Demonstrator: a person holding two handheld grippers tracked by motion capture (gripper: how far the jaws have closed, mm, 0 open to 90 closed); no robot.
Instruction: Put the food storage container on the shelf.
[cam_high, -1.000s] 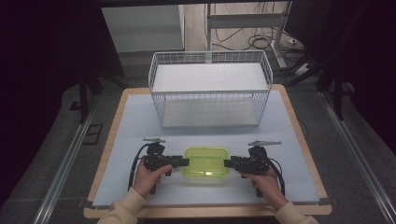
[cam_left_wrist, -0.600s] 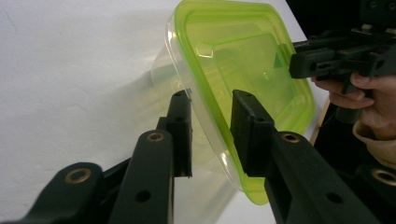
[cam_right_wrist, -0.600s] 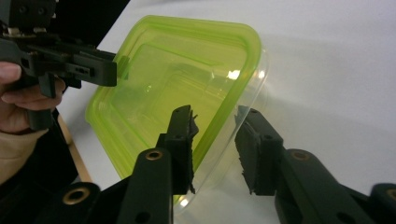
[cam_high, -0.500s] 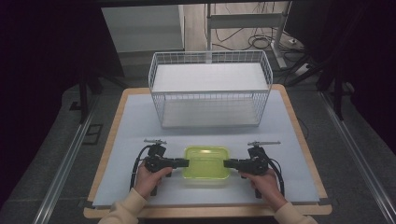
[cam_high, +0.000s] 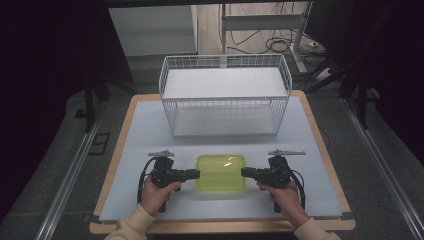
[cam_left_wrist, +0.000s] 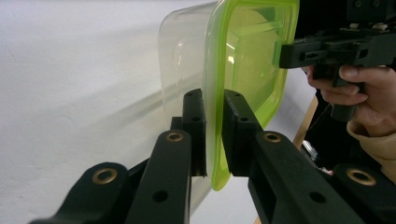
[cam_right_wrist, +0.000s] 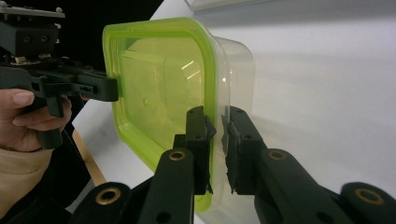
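Observation:
A clear plastic container (cam_high: 220, 172) with a lime-green lid lies flat on the white mat near the front edge. My left gripper (cam_high: 196, 174) reaches its left end and my right gripper (cam_high: 244, 172) its right end. In the left gripper view my left gripper (cam_left_wrist: 214, 135) pinches the green lid's rim (cam_left_wrist: 215, 154) between its pads, and the right gripper (cam_left_wrist: 289, 49) holds the far end. The right gripper view shows my right gripper (cam_right_wrist: 215, 140) clamped on the rim (cam_right_wrist: 205, 93), with the left gripper (cam_right_wrist: 109, 88) opposite. Both pairs of jaws have just been closing on the rim.
A white wire basket (cam_high: 225, 99) with a white floor stands behind the container at the back of the mat (cam_high: 145, 135). The wooden table edge (cam_high: 220, 227) runs along the front, just behind my hands. Dark floor and rails flank the table.
Both grippers' jaws have closed onto the ends of the container. The hands and the container have stayed in place.

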